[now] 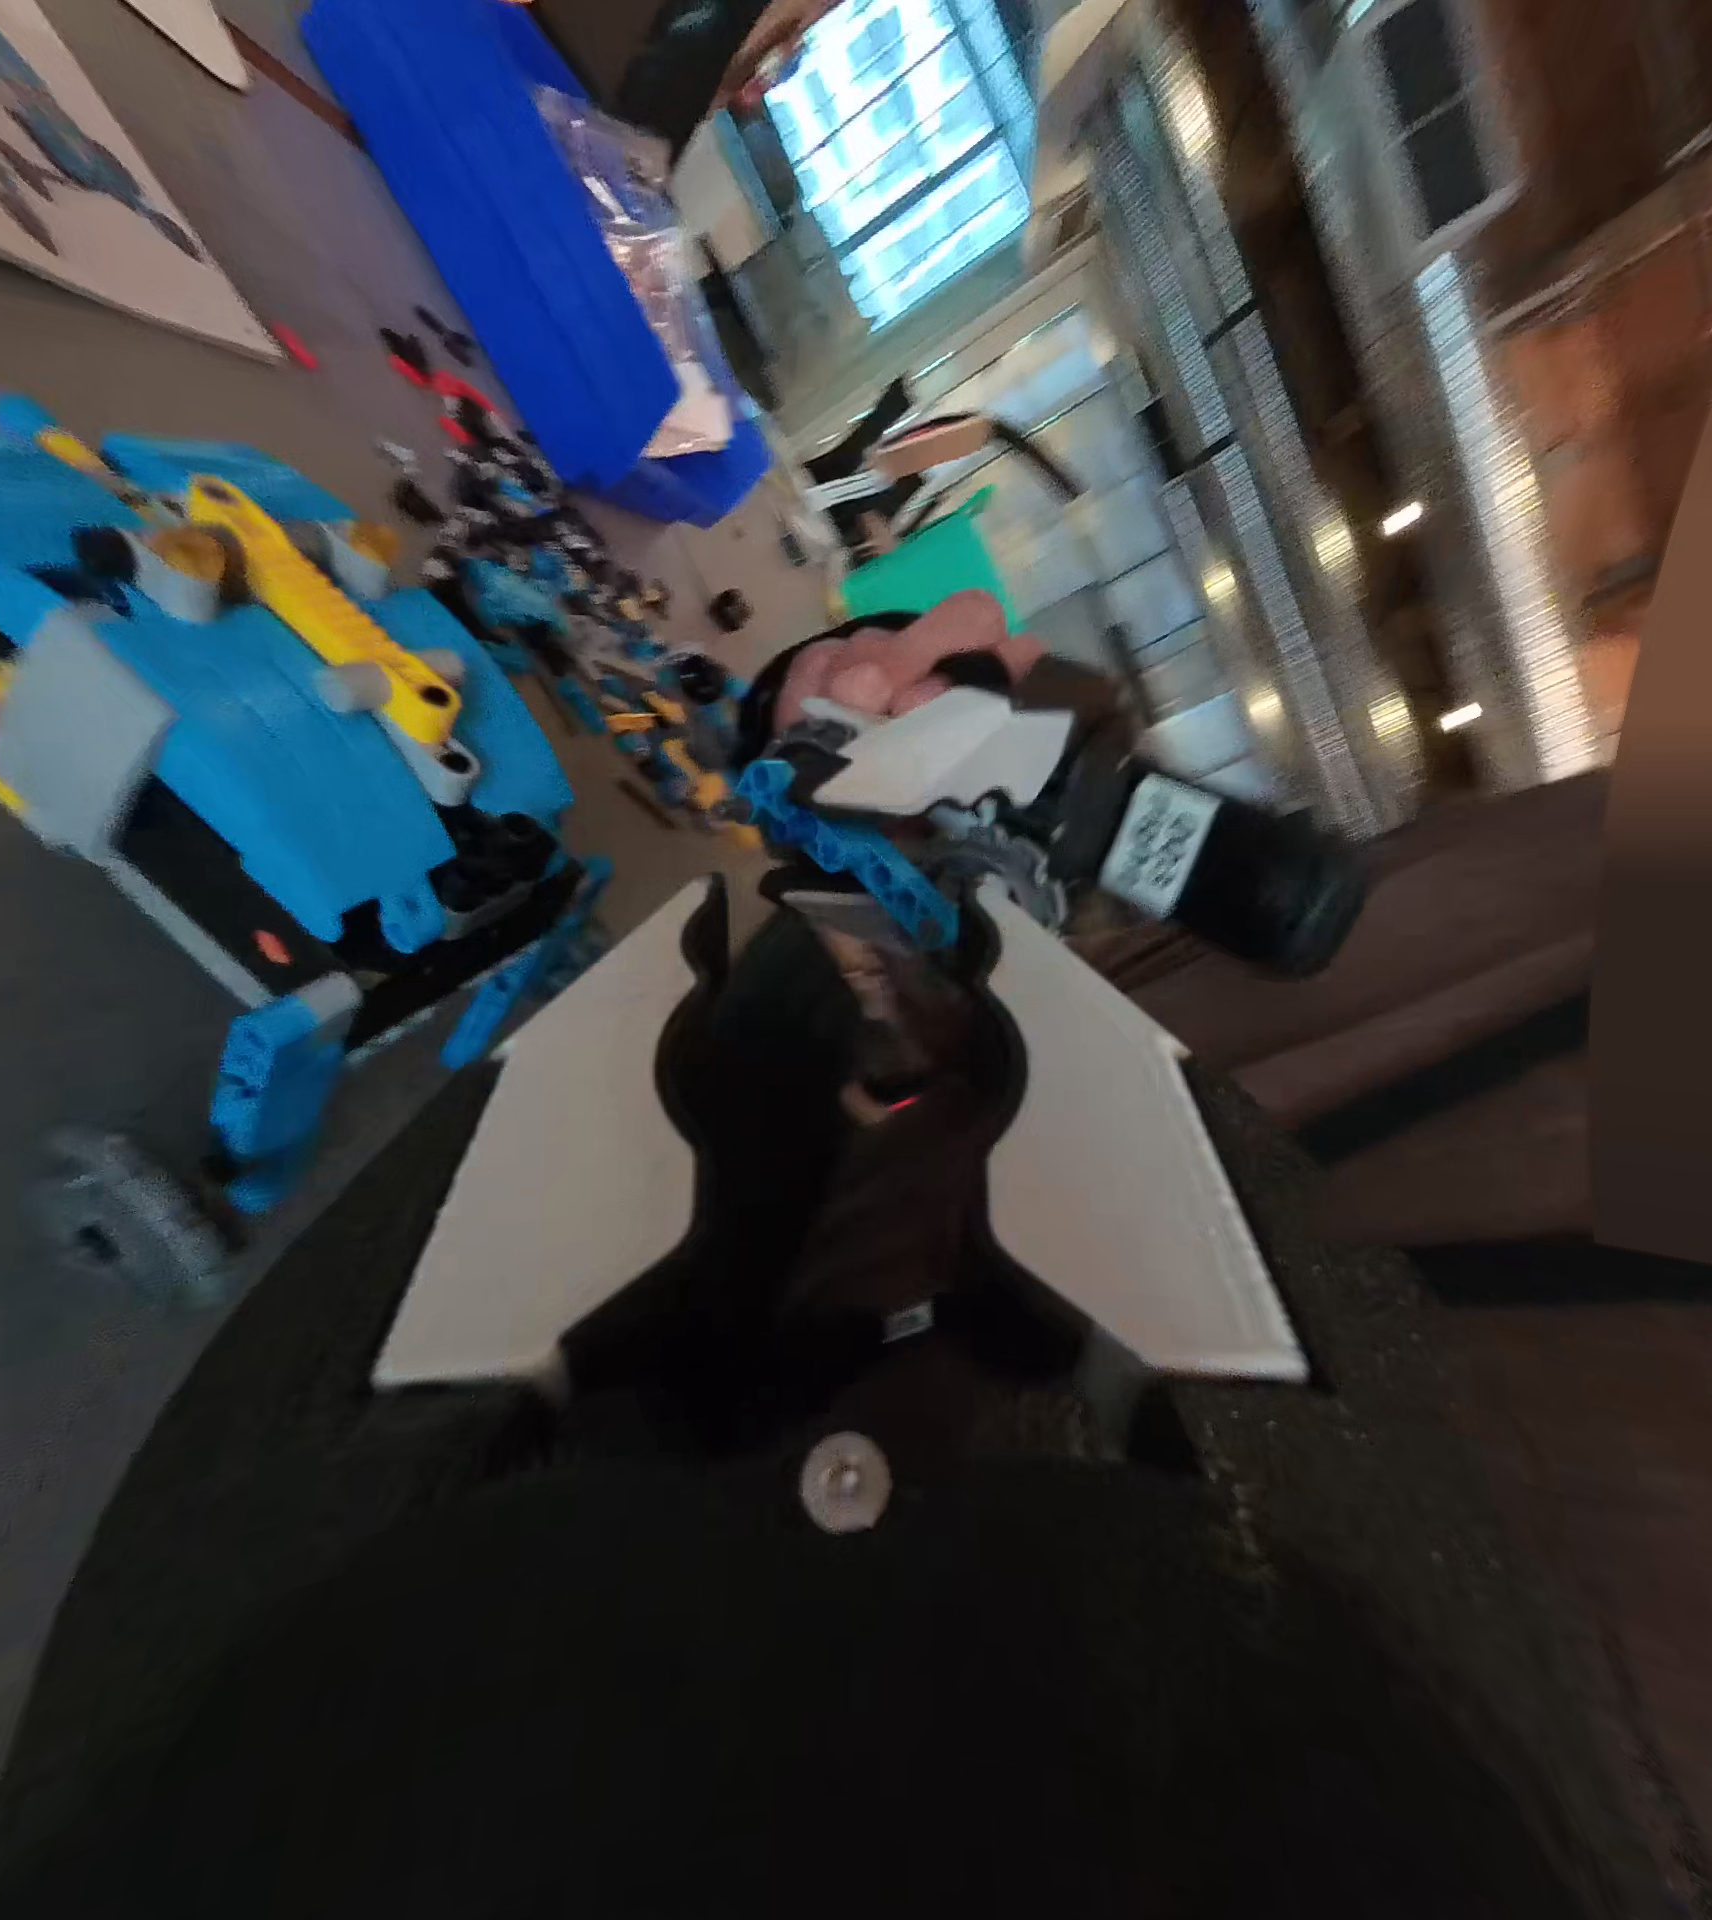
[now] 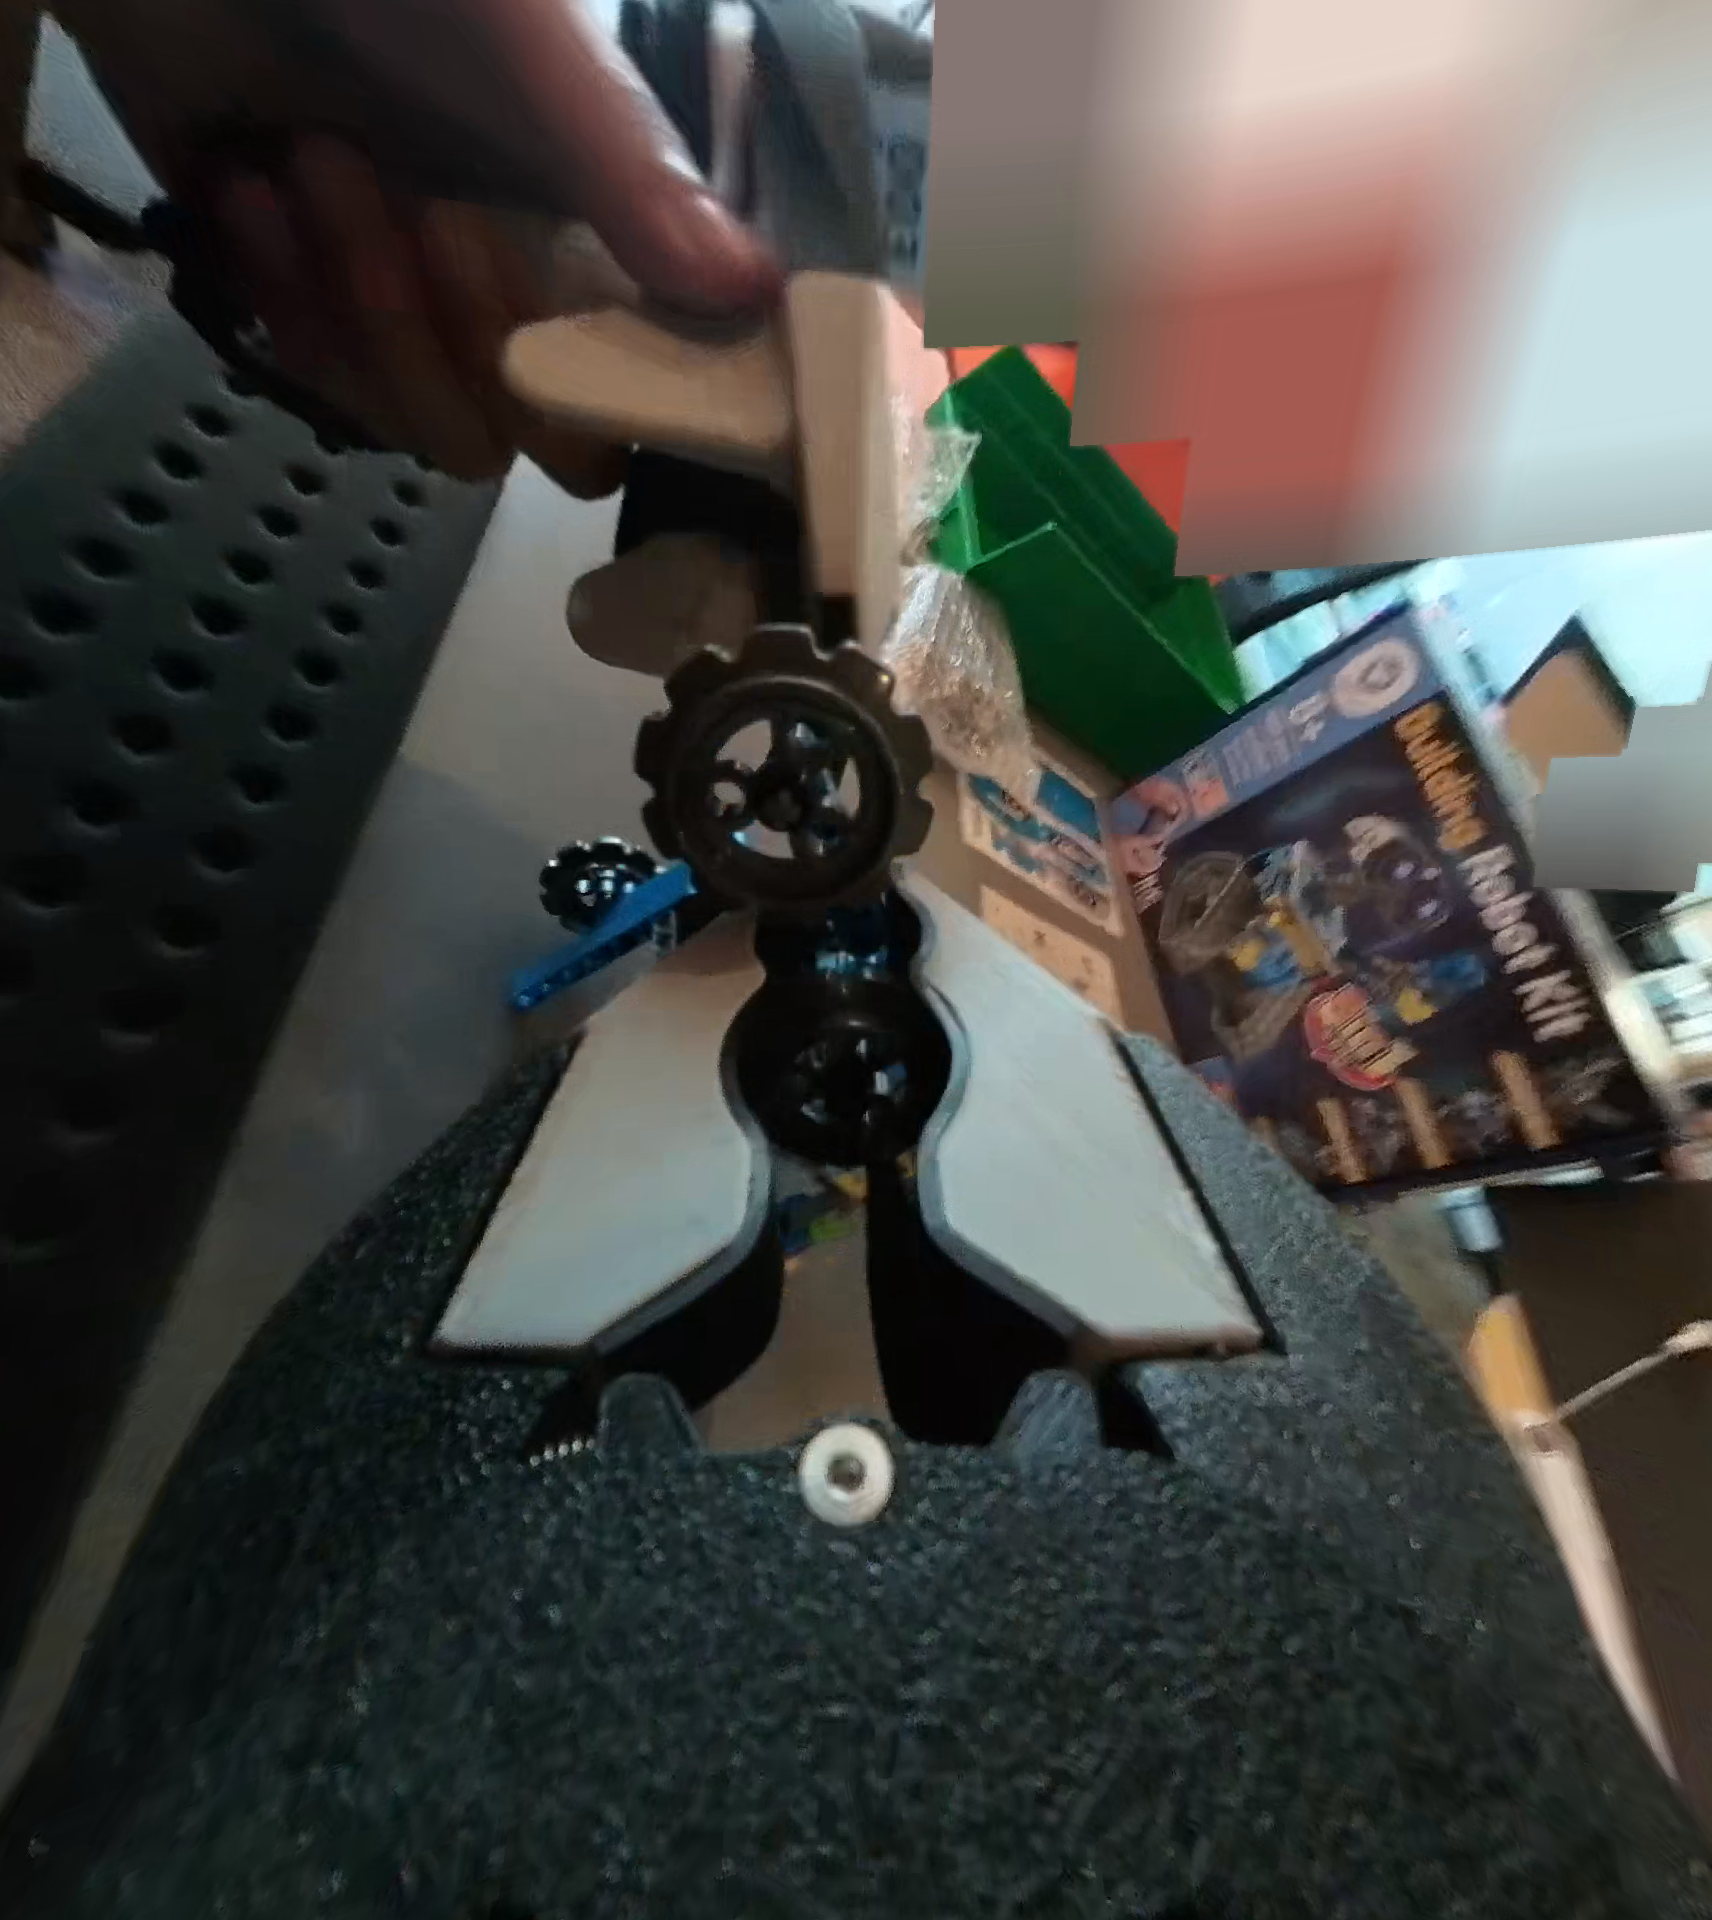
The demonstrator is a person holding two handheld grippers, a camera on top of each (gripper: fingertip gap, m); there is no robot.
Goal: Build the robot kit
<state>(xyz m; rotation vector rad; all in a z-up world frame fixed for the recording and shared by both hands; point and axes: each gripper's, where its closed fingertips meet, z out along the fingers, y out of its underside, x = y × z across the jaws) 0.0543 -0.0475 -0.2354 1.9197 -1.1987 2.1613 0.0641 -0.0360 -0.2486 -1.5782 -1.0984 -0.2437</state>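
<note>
My left gripper (image 1: 852, 899) is closed down on the near end of a blue perforated beam (image 1: 847, 847). The beam runs up to my right gripper (image 1: 816, 774), held by a hand (image 1: 893, 649), which grips its far end next to a grey gear (image 1: 1003, 868). In the right wrist view my right gripper (image 2: 828, 920) is shut on a black wheel (image 2: 836, 1070) of the same assembly. A dark toothed gear (image 2: 784, 795) stands just past the tips, and a blue beam (image 2: 603, 940) sticks out left. The left gripper (image 2: 836, 613) comes down from above onto the gear.
A blue and yellow brick-built model (image 1: 239, 727) stands on the grey table (image 1: 21, 987), with several loose pieces (image 1: 561, 582) behind it and a blue bin (image 1: 509, 229) beyond. A printed sheet (image 1: 21, 177) lies at the far left. A green bin (image 2: 1070, 582) and a kit box (image 2: 1351, 935) stand at the right. My left and right fingertips are right by each other.
</note>
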